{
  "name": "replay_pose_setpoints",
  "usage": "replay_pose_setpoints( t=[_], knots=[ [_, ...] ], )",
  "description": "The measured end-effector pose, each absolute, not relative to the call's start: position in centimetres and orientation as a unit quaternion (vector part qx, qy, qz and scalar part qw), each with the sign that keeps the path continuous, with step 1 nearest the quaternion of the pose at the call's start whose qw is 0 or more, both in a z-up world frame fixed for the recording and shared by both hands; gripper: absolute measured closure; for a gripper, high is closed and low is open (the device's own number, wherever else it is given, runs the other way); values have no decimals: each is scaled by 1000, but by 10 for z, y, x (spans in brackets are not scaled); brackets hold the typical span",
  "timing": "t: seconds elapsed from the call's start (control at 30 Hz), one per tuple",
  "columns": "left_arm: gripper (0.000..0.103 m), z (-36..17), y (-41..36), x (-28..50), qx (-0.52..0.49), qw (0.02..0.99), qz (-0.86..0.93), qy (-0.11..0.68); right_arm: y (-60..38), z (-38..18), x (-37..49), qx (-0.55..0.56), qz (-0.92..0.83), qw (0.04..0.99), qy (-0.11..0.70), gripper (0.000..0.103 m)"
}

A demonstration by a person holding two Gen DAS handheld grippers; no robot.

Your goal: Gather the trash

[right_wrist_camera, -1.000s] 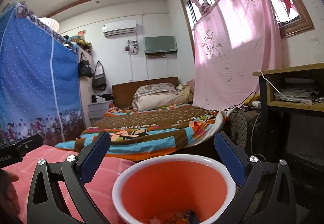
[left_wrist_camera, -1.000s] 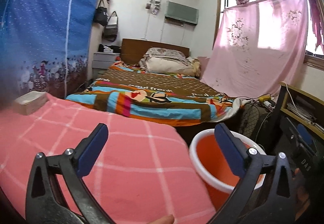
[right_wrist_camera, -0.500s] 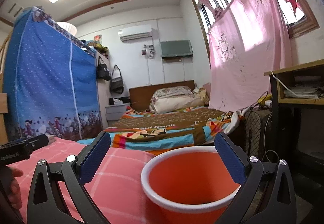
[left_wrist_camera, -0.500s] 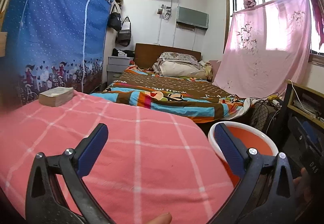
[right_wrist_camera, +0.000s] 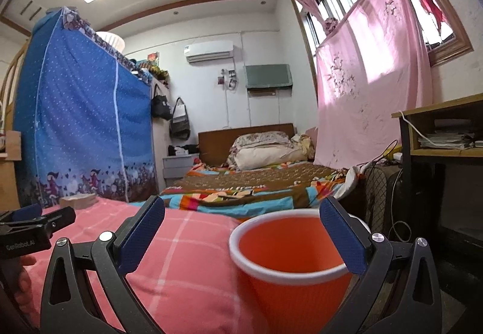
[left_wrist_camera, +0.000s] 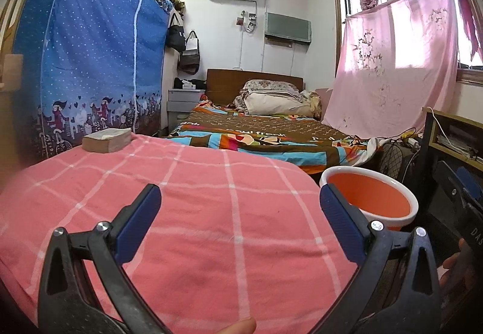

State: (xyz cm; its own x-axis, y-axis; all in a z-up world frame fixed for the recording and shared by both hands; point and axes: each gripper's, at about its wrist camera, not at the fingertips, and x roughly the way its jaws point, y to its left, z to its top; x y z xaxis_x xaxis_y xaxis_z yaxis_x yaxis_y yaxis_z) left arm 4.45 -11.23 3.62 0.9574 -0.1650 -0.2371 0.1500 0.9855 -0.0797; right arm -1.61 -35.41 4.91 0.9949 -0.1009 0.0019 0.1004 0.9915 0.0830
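An orange bin with a white rim [left_wrist_camera: 368, 198] stands just past the right edge of the pink checked cloth [left_wrist_camera: 211, 213]. My left gripper [left_wrist_camera: 238, 198] hovers open over that cloth with nothing between its fingers. In the right wrist view the bin [right_wrist_camera: 289, 246] is close in front, and my right gripper [right_wrist_camera: 241, 207] is open with its right finger over the rim. The bottom of the bin is hidden in both views. No loose trash shows on the cloth. The left gripper [right_wrist_camera: 30, 225] shows at the far left of the right wrist view.
A small tan block [left_wrist_camera: 107, 139] lies at the cloth's far left corner. Beyond are a bed with a colourful blanket [left_wrist_camera: 256, 134], a blue fabric wardrobe [left_wrist_camera: 90, 62], and a desk with shelves [right_wrist_camera: 437, 137] and cables on the right.
Both views have pulled back and tilted up. The bin now sits lower and further right, and the scraps seen at its bottom one second ago are out of sight.
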Motion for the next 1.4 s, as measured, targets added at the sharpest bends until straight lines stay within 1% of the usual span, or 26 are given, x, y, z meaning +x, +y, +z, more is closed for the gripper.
replay_pose_setpoints(
  t=[0.2, 0.57, 0.97, 1.4],
  knots=[
    [0, 33, -101, 31, -32, 990, -71, 117, -338, 41, -23, 34, -38, 999, 19, 0],
    [0, 22, -83, 13, -23, 992, -48, 111, -320, 32, -34, 25, -31, 999, 28, 0],
    [0, 16, -81, 7, -21, 993, -37, 114, -317, 21, -33, 21, -26, 999, 38, 0],
    [0, 15, -79, 4, -18, 993, -37, 111, -319, 21, -33, 21, -28, 998, 42, 0]
  ],
)
